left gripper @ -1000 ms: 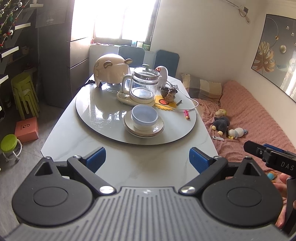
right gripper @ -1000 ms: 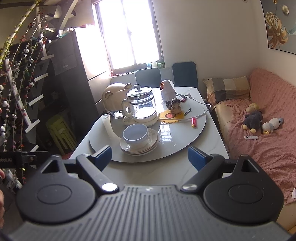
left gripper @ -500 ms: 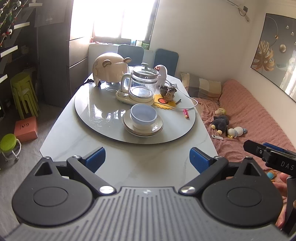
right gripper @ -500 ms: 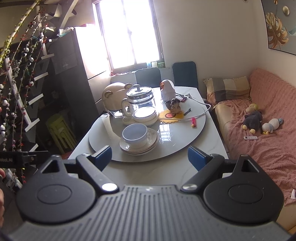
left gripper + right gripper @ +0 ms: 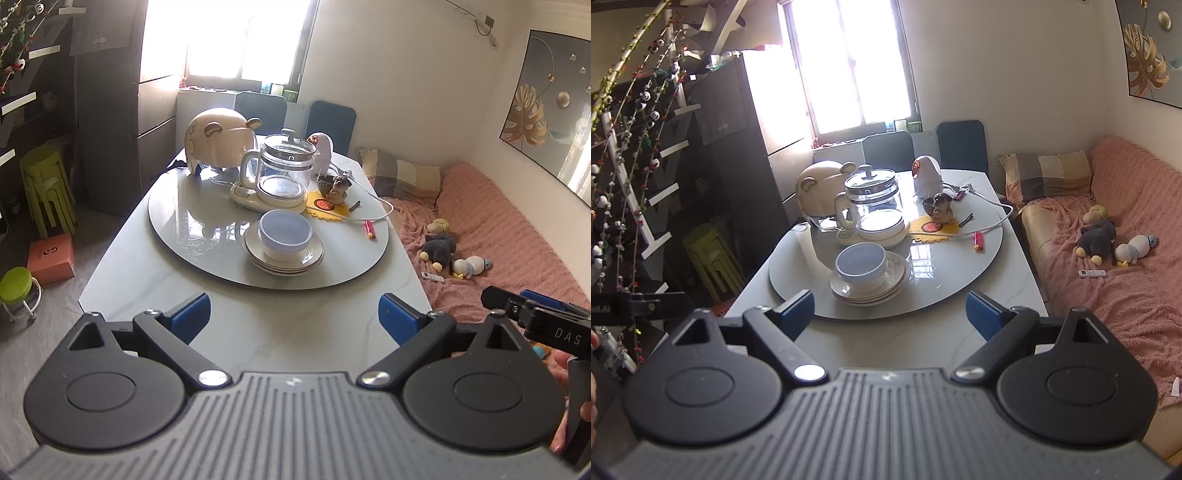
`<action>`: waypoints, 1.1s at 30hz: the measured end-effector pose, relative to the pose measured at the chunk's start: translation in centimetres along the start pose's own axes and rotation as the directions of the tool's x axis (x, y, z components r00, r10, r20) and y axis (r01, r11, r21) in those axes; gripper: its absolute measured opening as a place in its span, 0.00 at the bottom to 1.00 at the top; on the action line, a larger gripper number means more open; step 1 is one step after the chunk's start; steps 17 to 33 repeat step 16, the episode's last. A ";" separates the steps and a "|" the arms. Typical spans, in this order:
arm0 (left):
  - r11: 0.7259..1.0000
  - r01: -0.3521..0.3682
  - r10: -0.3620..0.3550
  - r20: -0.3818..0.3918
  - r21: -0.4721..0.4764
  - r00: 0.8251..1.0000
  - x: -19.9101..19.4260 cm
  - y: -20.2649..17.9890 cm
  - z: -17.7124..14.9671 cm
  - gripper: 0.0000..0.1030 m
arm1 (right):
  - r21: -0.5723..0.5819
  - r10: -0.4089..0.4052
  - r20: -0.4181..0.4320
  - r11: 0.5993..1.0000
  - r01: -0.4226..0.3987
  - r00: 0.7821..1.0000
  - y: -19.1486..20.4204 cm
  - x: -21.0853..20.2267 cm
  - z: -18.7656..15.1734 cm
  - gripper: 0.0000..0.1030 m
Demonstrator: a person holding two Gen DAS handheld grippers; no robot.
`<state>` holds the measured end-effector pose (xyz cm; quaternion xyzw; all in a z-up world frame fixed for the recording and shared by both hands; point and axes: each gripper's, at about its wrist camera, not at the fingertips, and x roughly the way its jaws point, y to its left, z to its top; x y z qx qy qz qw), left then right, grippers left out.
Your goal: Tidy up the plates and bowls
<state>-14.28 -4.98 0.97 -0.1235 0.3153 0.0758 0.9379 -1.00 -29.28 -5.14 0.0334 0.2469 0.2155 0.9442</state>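
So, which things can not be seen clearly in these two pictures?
- Number of plates: both views; the bowl and overlapping rims hide it.
- Bowl's inside: both views, too flat an angle.
- Right tool: left view, cut by the edge.
- Small dark item near the yellow mat: too small.

The surface's (image 5: 258, 332) near edge is hidden behind both tools; the bowl (image 5: 283, 236) covers the plates' (image 5: 314, 256) centres.

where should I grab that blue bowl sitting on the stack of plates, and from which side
Probably the bowl by its rim, coming from above on the near side: one finger inside, one outside. It sits upright and open on the plates, and the kettle crowds the far side.
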 end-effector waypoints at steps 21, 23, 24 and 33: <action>1.000 -0.003 0.004 -0.021 0.005 1.000 0.8 -0.6 0.1 0.97 | -0.004 0.003 -0.003 1.000 -0.003 1.000 0.1 -0.2 -0.2 0.88; 1.000 -0.003 0.004 -0.021 0.005 1.000 0.8 -0.6 0.1 0.97 | -0.004 0.003 -0.003 1.000 -0.003 1.000 0.1 -0.2 -0.2 0.88; 1.000 -0.003 0.004 -0.021 0.005 1.000 0.8 -0.6 0.1 0.97 | -0.004 0.003 -0.003 1.000 -0.003 1.000 0.1 -0.2 -0.2 0.88; 1.000 -0.003 0.004 -0.021 0.005 1.000 0.8 -0.6 0.1 0.97 | -0.004 0.003 -0.003 1.000 -0.003 1.000 0.1 -0.2 -0.2 0.88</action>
